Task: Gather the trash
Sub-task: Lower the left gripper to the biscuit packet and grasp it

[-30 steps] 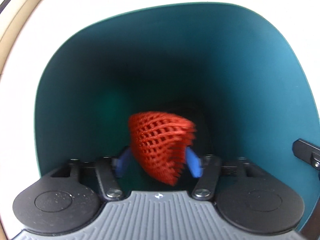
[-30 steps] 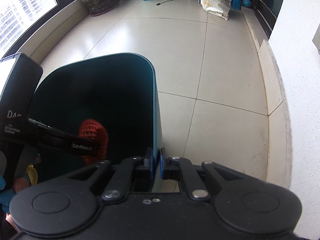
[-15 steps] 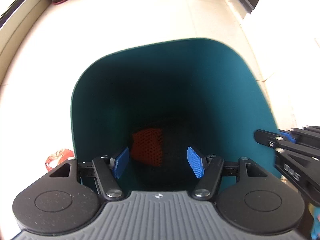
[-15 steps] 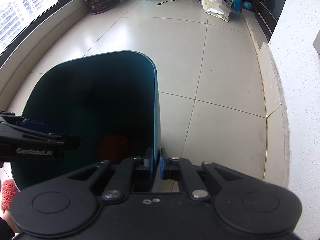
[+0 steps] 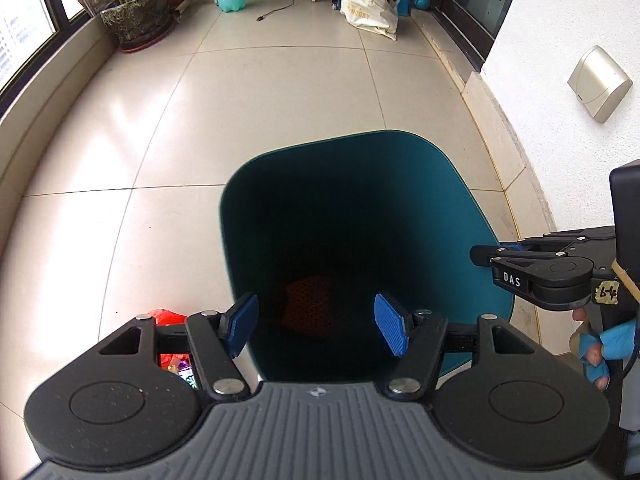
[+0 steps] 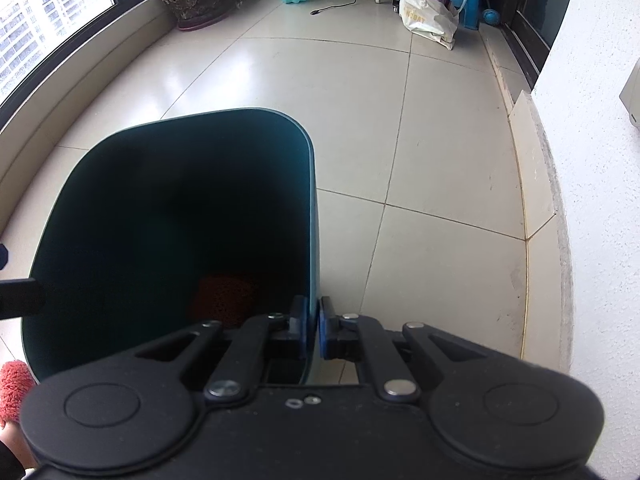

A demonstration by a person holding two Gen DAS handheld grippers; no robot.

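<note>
Trash bin (image 5: pixel 460 216); right tool (image 5: pixel 502 249) reads "DAS", tag "6-4".

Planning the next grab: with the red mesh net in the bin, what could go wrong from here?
The right gripper pinches only the thin rim of the tall teal plastic bin; it might slip or tip the bin. The open left gripper going for the red wrapper on the floor beside the bin could knock it.

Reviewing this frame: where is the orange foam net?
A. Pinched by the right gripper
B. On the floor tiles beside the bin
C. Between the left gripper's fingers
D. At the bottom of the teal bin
D: the orange foam net lies deep inside the teal bin, below the left gripper, whose open fingers hold nothing.
</note>
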